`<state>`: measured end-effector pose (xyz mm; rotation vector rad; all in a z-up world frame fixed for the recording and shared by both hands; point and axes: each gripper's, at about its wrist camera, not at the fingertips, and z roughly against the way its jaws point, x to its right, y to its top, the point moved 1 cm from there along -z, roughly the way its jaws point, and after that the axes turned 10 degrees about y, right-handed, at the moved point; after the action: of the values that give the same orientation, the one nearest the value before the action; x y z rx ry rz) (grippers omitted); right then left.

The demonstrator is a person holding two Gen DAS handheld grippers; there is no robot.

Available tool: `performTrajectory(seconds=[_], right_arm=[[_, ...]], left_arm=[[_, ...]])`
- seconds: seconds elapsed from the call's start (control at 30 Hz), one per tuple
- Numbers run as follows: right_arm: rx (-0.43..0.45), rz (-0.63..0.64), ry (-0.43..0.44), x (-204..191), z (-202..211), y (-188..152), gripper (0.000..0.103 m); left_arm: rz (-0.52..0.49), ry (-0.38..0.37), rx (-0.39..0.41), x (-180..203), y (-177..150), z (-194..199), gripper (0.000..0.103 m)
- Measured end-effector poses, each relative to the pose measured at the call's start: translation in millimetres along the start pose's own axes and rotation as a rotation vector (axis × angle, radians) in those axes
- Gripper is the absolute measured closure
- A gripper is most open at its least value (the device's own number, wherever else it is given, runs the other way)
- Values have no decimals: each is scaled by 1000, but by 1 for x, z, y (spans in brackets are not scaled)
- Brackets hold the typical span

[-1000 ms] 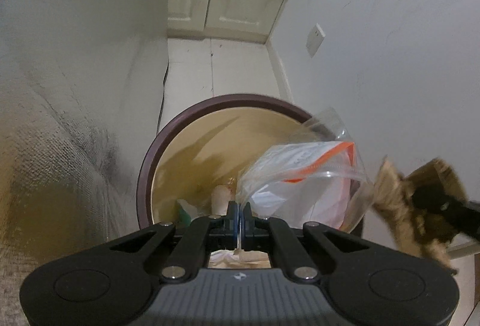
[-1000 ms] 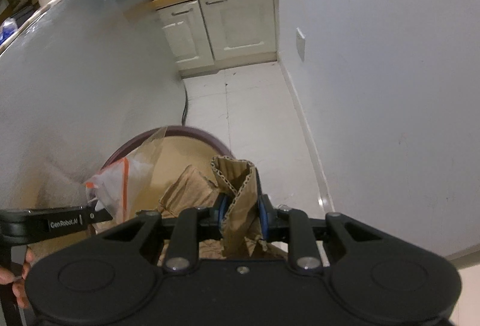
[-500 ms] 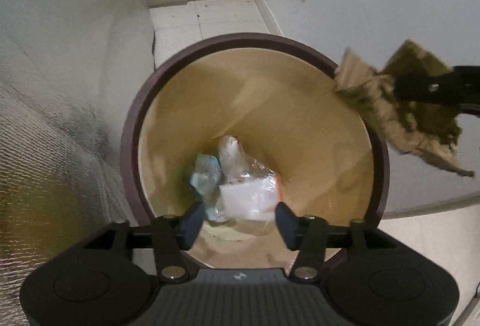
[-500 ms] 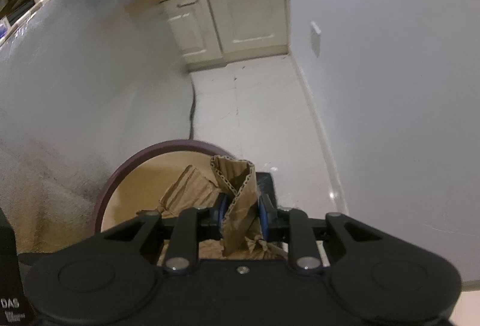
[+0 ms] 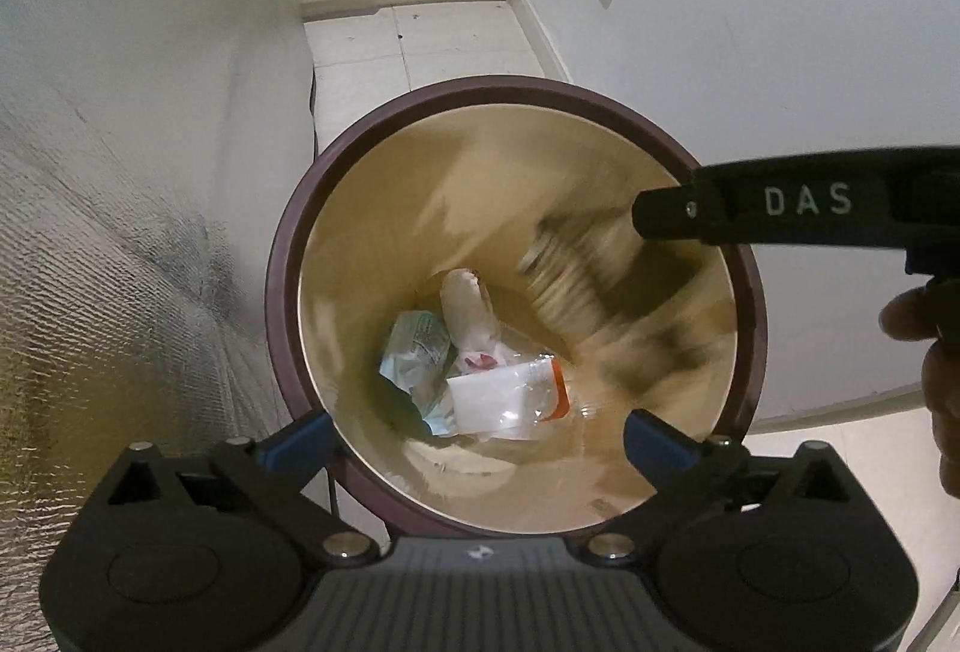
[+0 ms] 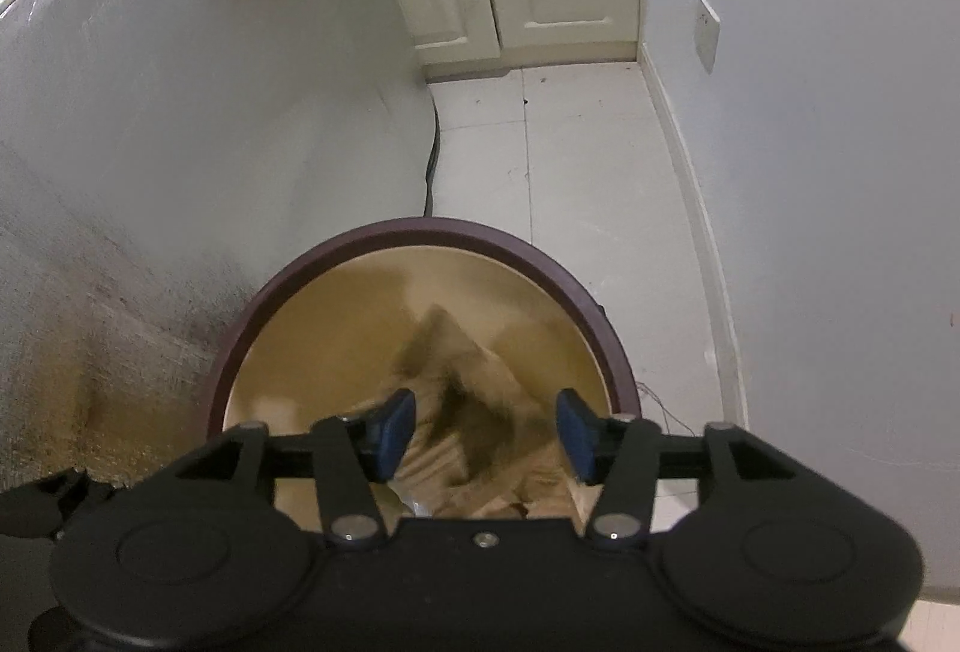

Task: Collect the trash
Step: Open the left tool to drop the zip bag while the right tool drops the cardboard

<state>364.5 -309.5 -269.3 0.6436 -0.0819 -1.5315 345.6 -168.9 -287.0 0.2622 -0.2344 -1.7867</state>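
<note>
Right now I judge myself to be in the dropping step: both of my tools hang over the bin (image 5: pixel 282 304), a round one with a dark maroon rim and a tan inside. My right gripper (image 6: pixel 486 430) has its blue pads spread wide with nothing between them, and the brown cardboard scrap (image 6: pixel 474 400) shows as a motion-smeared shape below the pads, inside the rim, in free fall as far as I can tell. From the left wrist view the same scrap (image 5: pixel 576 274) is a blurred streak against the bin's inner wall, under the black side of the right tool. My left gripper (image 5: pixel 474 439) is likewise spread and empty, its pads just above the near rim. At the bottom of the bin lie a clear plastic bag (image 5: pixel 510 400) with an orange strip, a pale blue wrapper (image 5: pixel 414 352) and a whitish crumpled piece (image 5: pixel 468 310) (paper or tissue, I cannot say which). Nothing I can see is caught on the rim or on the white tiled floor (image 6: pixel 576 159) beside it. For the next move I would think both tools need lifting clear of the bin and turning toward whatever trash is left elsewhere; neither view shows any, so I would have to look for it first, keeping the pads apart for the next pick.
</note>
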Motion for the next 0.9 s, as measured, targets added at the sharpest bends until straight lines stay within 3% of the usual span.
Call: performTrajectory(seconds=[0.37, 0.53, 0.63, 0.7, 0.9], right_arm=[[-48, 61, -10, -1, 7, -12, 32], [-60, 79, 0, -3, 13, -18, 20], [-57, 87, -6, -4, 16, -20, 16], [-49, 85, -11, -5, 20, -22, 8], [-27, 78, -30, -2, 31, -28, 2]], left_arm=[[7, 27, -9, -5, -4, 4, 0], [5, 36, -2, -6, -6, 9, 0], [7, 39, 1, -8, -7, 11, 0], [10, 41, 5, -8, -9, 13, 0], [18, 50, 18, -11, -12, 21, 0]])
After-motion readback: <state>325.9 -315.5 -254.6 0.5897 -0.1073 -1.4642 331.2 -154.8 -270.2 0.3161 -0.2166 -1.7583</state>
